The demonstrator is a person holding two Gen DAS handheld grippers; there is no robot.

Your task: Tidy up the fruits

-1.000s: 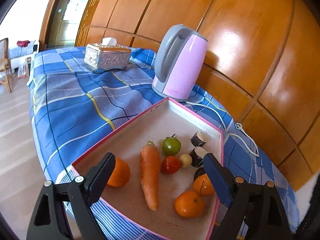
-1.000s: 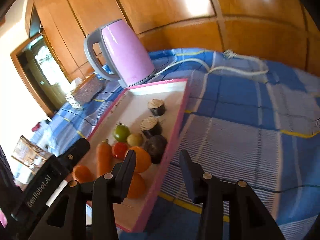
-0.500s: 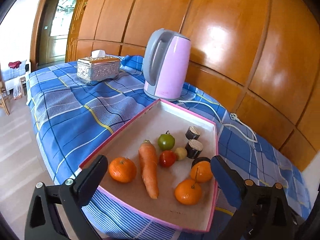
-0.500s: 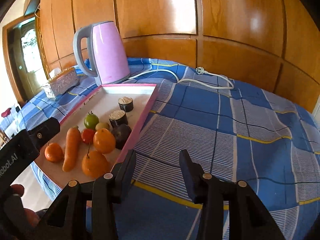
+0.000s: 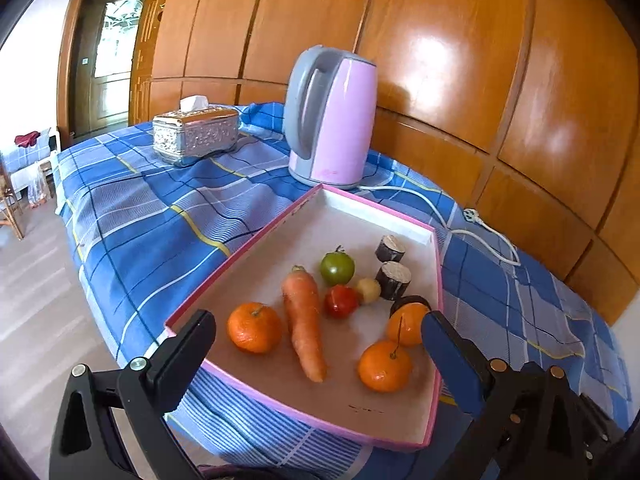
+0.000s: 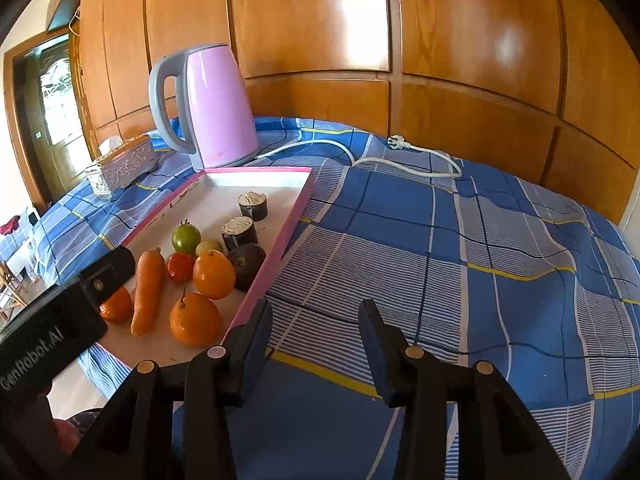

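Note:
A pink-rimmed white tray point(image 5: 240, 248) lies on the blue checked cloth. In it are a carrot point(image 5: 304, 320), three oranges point(image 5: 254, 327) point(image 5: 384, 366) point(image 5: 406, 322), a green tomato point(image 5: 337, 267), a red tomato point(image 5: 340, 300), a small pale fruit point(image 5: 369, 290) and two dark cut pieces point(image 5: 394, 280). My left gripper point(image 5: 317, 317) hovers at the tray's near edge, open wide, holding nothing. Beside the tray's right rim point(image 6: 280, 240), my right gripper point(image 6: 315, 312) hangs over the cloth, open with a narrower gap and nothing in it.
A pink kettle point(image 5: 332, 116) stands behind the tray, its white cord and plug point(image 6: 400, 144) trailing along the cloth to the right. A silver tissue box point(image 5: 196, 134) sits at the back left. Wooden panels close off the back; the floor drops away on the left.
The left jaws have spread wider and the left view has rolled level. The right gripper has swung from above the tray's fruits to the cloth beside its right rim.

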